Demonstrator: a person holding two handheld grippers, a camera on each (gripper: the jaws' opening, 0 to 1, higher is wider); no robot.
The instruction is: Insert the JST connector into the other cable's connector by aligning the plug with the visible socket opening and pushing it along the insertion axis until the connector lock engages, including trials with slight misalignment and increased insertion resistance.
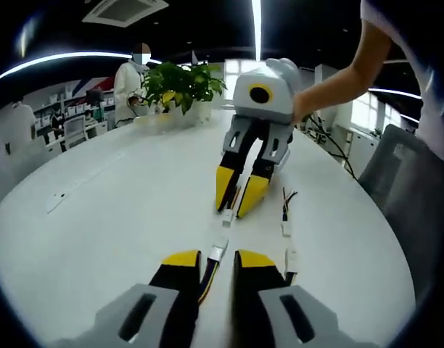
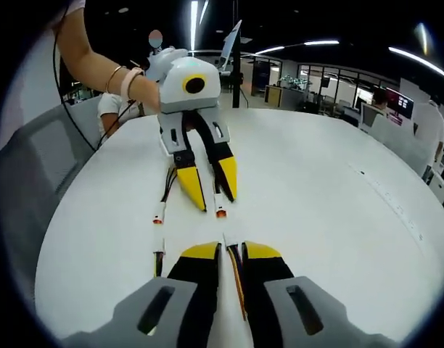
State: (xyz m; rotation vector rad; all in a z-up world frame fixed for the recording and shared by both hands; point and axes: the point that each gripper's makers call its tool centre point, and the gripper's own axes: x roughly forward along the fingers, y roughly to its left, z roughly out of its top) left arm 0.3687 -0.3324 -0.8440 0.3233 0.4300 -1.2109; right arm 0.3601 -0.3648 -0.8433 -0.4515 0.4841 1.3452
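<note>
**Two grippers, nose to nose over the JST cables**

In the left gripper view, the left gripper [image 1: 217, 262] sat at the bottom of the frame with its yellow-tipped jaws pinched on a cable [image 1: 208, 274], and the white connector [image 1: 218, 251] poked out just past the tips. A bit further up, mid-frame, the right gripper [image 1: 237, 199] came down toward it, jaws close around its own cable, with a small plug [image 1: 228, 218] hanging just below the tips. The plug and connector were near each other but not joined, a small gap between them. Off to the right lay a spare cable pair [image 1: 288, 239] on the white table [image 1: 120, 217].

The right gripper view was the same thing flipped: right gripper [image 2: 230, 251] at the bottom, clamped on a thin wire [image 2: 238, 279] running up between the jaws, and the left gripper [image 2: 215, 191] above it at centre, a red-tipped connector [image 2: 220, 212] just beneath its tips. The spare cables [image 2: 159, 232] lay to the left.

Far back in the left gripper view there was a potted plant [image 1: 180, 85] at the upper centre and a person [image 1: 129, 88] standing beside it.
</note>
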